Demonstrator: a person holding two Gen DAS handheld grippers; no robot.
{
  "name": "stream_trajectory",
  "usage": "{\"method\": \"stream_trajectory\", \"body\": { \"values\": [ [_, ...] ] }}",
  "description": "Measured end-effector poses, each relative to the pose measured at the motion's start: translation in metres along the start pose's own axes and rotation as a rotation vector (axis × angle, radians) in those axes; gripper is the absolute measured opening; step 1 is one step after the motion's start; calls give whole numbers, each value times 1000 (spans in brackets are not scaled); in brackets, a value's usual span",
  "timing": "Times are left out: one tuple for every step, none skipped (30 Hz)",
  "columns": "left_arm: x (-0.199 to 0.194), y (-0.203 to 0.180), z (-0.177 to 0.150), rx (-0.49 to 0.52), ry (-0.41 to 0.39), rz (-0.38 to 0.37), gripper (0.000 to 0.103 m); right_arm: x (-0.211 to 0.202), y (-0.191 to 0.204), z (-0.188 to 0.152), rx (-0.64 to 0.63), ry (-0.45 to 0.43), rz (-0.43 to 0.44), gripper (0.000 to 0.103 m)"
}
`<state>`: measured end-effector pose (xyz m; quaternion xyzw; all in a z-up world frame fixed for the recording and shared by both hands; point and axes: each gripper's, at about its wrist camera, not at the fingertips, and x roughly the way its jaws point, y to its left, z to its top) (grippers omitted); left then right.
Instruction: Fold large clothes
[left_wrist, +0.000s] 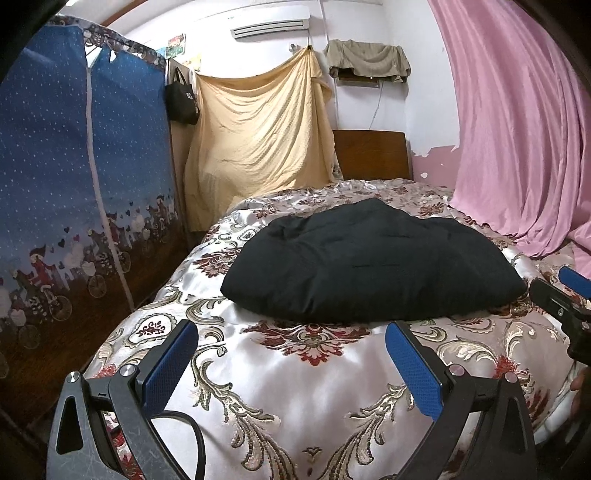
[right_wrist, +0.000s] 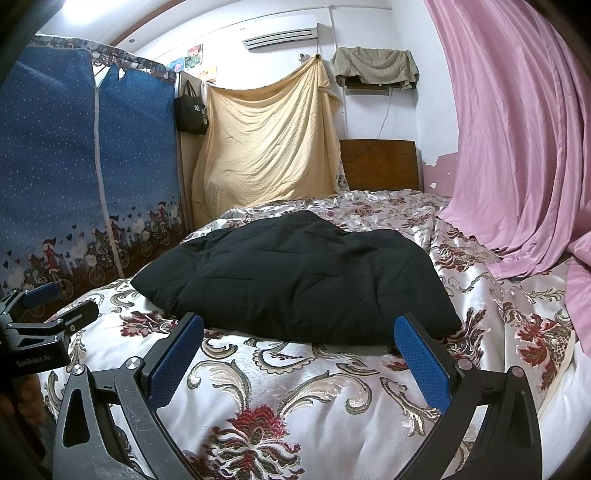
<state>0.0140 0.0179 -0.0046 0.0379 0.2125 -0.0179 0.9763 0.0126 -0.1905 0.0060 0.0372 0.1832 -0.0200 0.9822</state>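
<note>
Black padded garment (left_wrist: 369, 262), folded into a puffy bundle, lies in the middle of the bed, and neither gripper has hold of it. Left gripper (left_wrist: 291, 358) hangs over the near part of the flowered satin bedspread (left_wrist: 295, 398) with its blue-padded fingers (left_wrist: 170, 365) spread wide and nothing between them; the garment's near edge sits just beyond the fingertips, apart from them. Right gripper (right_wrist: 299, 354) is spread just as wide and empty too, held over the same bedspread, its right finger (right_wrist: 421, 362) reaching close to the garment's near right corner, though whether it touches the cloth is hard to tell. Each gripper shows at the edge of the other's view, so the two stand side by side, near each other. Outward from there, a wooden headboard (left_wrist: 371, 155) stands at the far end of the bed, a yellow sheet (left_wrist: 258, 140) hangs in the corner beside it, a blue fabric wardrobe (left_wrist: 74, 166) runs along the left, and a pink curtain (left_wrist: 517, 129) falls down the right onto the bed's edge.
</note>
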Motion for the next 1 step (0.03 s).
{"method": "stream_trajectory", "body": {
  "values": [
    [0, 0, 0, -2, 3, -1, 102, 0, 0, 0, 0, 0, 0, 102]
  ]
}}
